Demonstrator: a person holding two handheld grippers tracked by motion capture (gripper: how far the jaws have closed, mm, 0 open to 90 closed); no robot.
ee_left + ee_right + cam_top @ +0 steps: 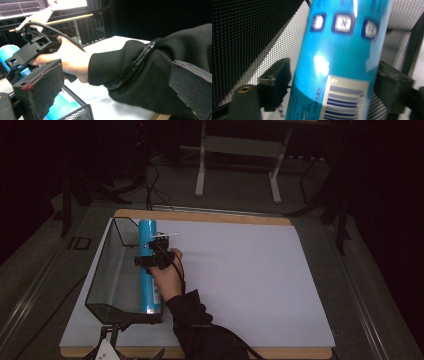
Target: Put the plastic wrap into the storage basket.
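My left gripper [107,346] rests at the near edge of the table, just below the near end of the black wire-mesh basket [107,270]. In the left gripper view its two black foam-padded jaws stand well apart with nothing between them: released. Past them that view shows my right forearm in a black sleeve [140,72] crossing the frame, and my right hand [67,60] wrapped around the right gripper's body.

My right gripper [150,260] sits over the basket's right long side, roughly at mid-length of the long cyan plastic tube with a printed label [147,270]. The tube lies lengthwise in the basket along that right side, its near end at the basket's near wall and its far end rising slightly above the far rim. In the right gripper view the tube [342,57] runs up between the two black jaws, barcode towards the camera, mesh behind it. A gap shows between the left jaw and the tube. The right jaw stands at the tube's edge; I cannot tell whether it touches. The fingers are released, straddling the tube without clamping it.

The basket stands at the left part of the pale lavender sheet [240,270] covering the wooden tabletop [210,216]. Beyond the table, a white metal stand [240,150] rises from the dark floor.
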